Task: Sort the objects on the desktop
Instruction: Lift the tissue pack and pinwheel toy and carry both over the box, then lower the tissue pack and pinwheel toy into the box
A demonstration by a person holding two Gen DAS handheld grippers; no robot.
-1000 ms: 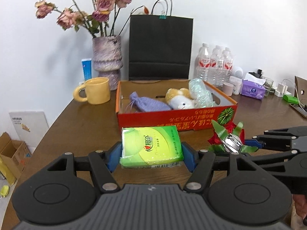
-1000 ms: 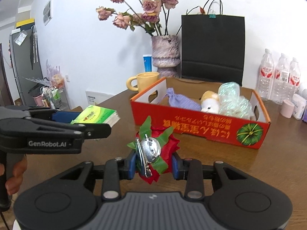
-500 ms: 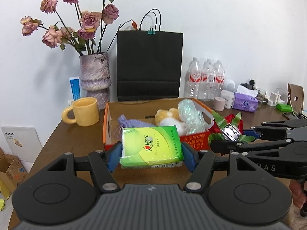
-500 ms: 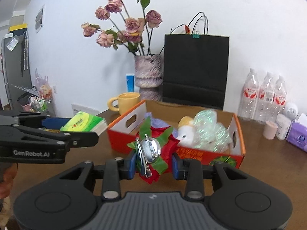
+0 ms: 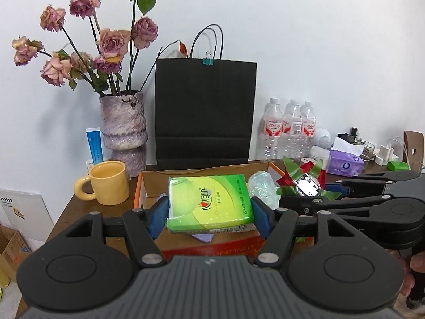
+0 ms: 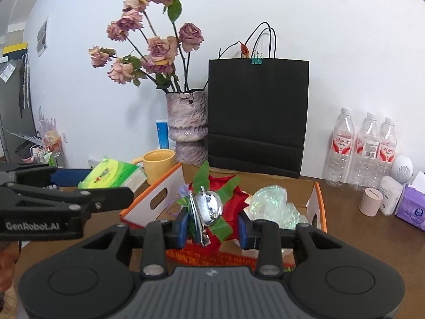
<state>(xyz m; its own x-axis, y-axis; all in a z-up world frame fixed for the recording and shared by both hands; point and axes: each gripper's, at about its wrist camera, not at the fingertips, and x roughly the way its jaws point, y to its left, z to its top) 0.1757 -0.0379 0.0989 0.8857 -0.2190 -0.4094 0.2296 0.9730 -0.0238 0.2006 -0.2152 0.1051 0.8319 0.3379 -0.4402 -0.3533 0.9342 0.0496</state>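
Left wrist view showed the left tool (image 5: 209, 212) clamped on the green tissue pack (image 5: 208, 203) above the cardboard box (image 6: 170, 186); at 3 o'clock, the right tool (image 6: 212, 224) gripped the red-and-green ornament (image 6: 212, 207). Likely step: delivery; next, lowering and releasing inside.

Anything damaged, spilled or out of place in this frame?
Nothing spilled or damaged. The tissue pack and red bow are held squarely over the box. Only the roses look wilted.
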